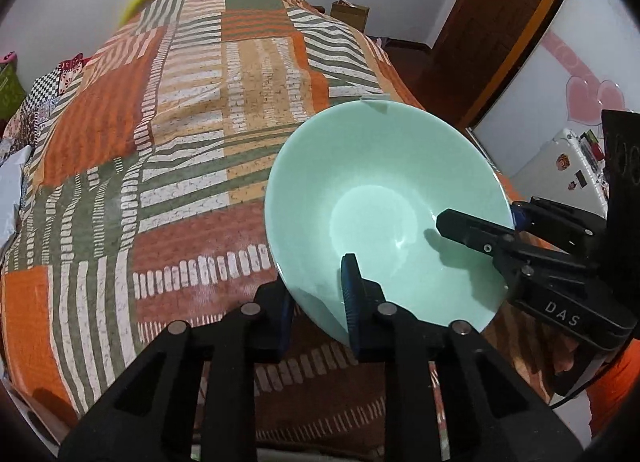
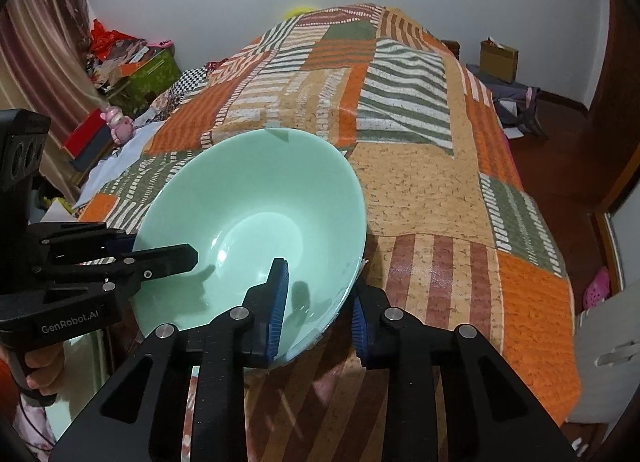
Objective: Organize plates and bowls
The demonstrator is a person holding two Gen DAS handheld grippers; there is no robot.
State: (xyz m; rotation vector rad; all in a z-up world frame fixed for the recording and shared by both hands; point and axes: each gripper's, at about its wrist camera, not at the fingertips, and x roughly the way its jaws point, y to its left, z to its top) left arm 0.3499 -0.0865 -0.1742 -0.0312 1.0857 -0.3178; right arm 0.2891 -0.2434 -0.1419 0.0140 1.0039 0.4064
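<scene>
A pale green bowl [image 1: 384, 198] is held tilted above the patchwork bedspread [image 1: 160, 142]. My left gripper [image 1: 320, 298] straddles its near rim, one blue pad inside and one outside, shut on the rim. My right gripper [image 2: 318, 302] grips the opposite rim the same way, one pad inside the bowl [image 2: 248, 222] and one outside. Each gripper shows in the other's view: the right gripper [image 1: 472, 228] comes in from the right, the left gripper [image 2: 160, 258] from the left.
The bed [image 2: 420, 134] fills most of both views. A wooden door [image 1: 492, 22] and a white fridge [image 1: 568, 166] stand to the right. Boxes and clutter [image 2: 132, 66] lie left of the bed, and a cardboard box [image 2: 498, 54] stands by the far wall.
</scene>
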